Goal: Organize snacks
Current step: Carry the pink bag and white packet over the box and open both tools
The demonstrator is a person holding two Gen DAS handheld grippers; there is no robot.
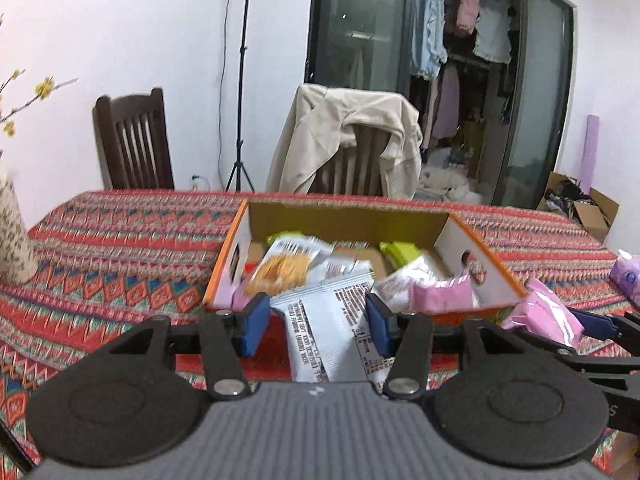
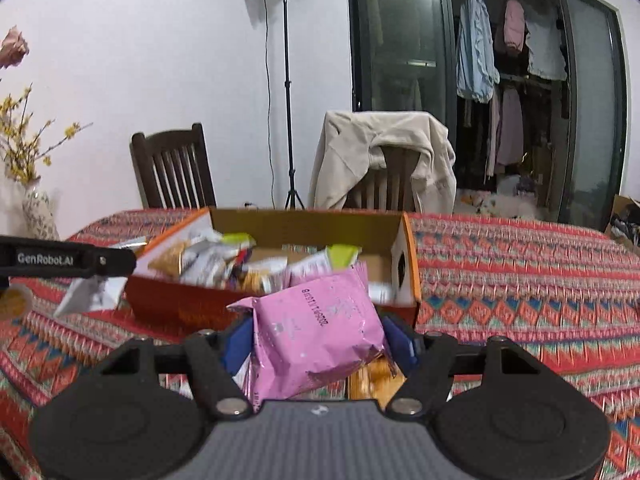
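An open orange cardboard box [image 1: 492, 264] sits on the patterned tablecloth and holds several snack packets; it also shows in the right wrist view [image 2: 408, 264]. My left gripper [image 1: 318, 320] is shut on a white snack packet [image 1: 324, 328], held just before the box's near wall. My right gripper [image 2: 316, 344] is shut on a pink snack packet [image 2: 316, 324], held in front of the box; the same packet shows at the right of the left wrist view [image 1: 544, 314]. The left gripper's arm [image 2: 68, 260] and its white packet [image 2: 90, 294] show at the left of the right wrist view.
A patterned vase [image 1: 14, 240] with yellow flowers stands at the table's left. A purple packet [image 1: 626, 276] lies at the far right. Two wooden chairs [image 2: 172, 168] stand behind the table, one draped with a beige jacket [image 2: 384, 148]. A light stand [image 2: 286, 92] stands by the wall.
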